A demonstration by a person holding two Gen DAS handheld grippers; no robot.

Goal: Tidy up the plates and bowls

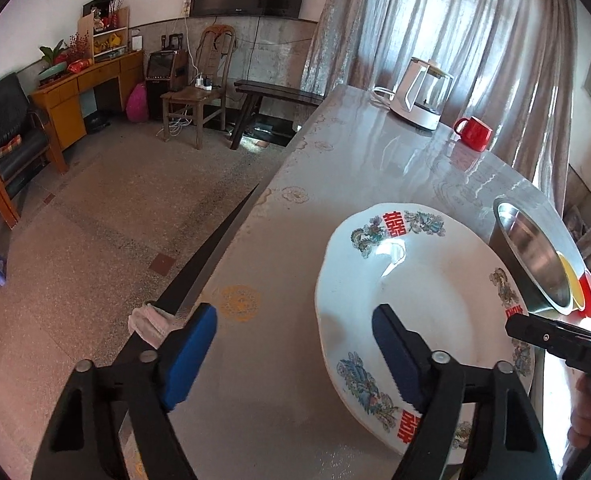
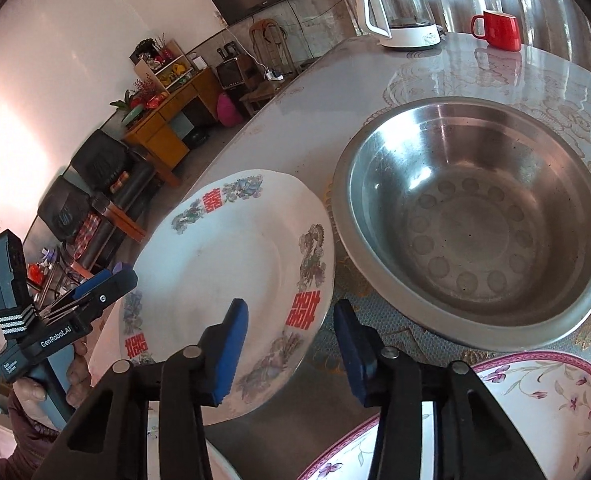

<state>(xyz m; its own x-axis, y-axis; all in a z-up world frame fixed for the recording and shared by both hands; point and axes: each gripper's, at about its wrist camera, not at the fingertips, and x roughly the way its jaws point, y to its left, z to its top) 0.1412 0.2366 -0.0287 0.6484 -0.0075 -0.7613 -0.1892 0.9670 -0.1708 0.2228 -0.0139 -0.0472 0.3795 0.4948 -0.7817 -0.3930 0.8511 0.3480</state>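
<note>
Straddling the rim of the plate (image 2: 231, 280) with spread, empty fingers: right gripper (image 2: 291, 348). Hovering just left of it, equally spread, holding nothing: left gripper (image 1: 295, 352). Plate on the table (image 1: 279, 248), beside the steel bowl (image 2: 475, 220); floral bowl (image 2: 535, 408) nearer.

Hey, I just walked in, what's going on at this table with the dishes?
A person is sorting dishes with a hand-held gripper in each hand. The right hand-held gripper is open, its fingers straddling the near rim of a white plate with red characters. The left hand-held gripper is also open, at the plate's other side, gripping nothing. A steel bowl sits beside the plate, and a pink-rimmed floral plate lies nearer. A kettle and red mug stand at the table's far end.
</note>
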